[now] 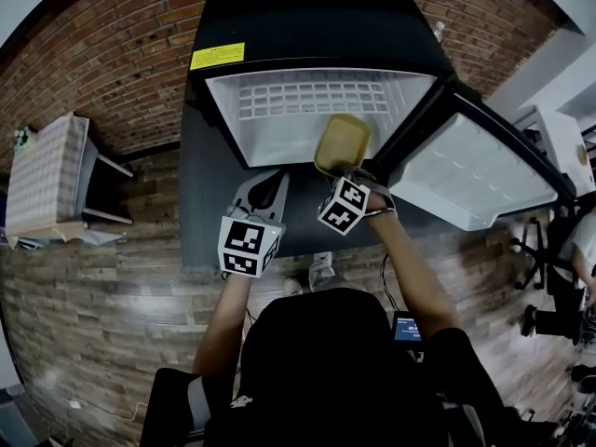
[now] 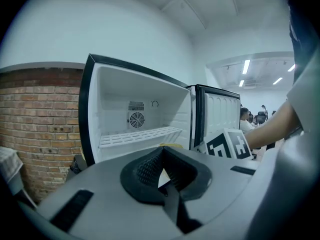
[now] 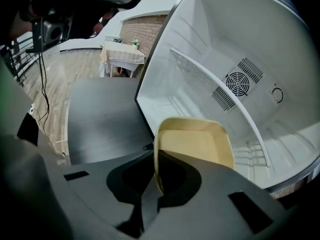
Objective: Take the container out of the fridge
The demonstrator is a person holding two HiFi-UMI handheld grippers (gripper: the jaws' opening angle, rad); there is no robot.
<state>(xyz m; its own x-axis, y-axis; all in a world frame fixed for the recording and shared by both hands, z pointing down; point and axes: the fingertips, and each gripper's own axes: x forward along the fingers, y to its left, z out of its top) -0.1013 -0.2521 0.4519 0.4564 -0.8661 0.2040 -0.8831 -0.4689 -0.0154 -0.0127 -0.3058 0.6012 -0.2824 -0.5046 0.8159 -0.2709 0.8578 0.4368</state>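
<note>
- Head view: the right tool (image 1: 348,169) is clamped on the near edge of the tan container (image 1: 342,142). The container hangs at the mouth of the fridge (image 1: 279,133), on the side of the swung-out door (image 1: 466,175). The left tool (image 1: 265,186) hovers in front of the fridge, on the side away from the door
- Left gripper view: the left tool (image 2: 162,152) has its jaws together on nothing and faces the fridge (image 2: 125,99) cavity, where the wire shelf (image 2: 135,135) is bare
- Right gripper view: the right tool (image 3: 157,176) pinches the container (image 3: 195,144) by one wall. The container's long axis runs straight ahead from the jaws toward the fridge (image 3: 240,44) interior
- Judged: the right hand alone carries it, so the next move should draw it back along that axis, away from the fridge; whether it has fully cleared the opening is unclear
</note>
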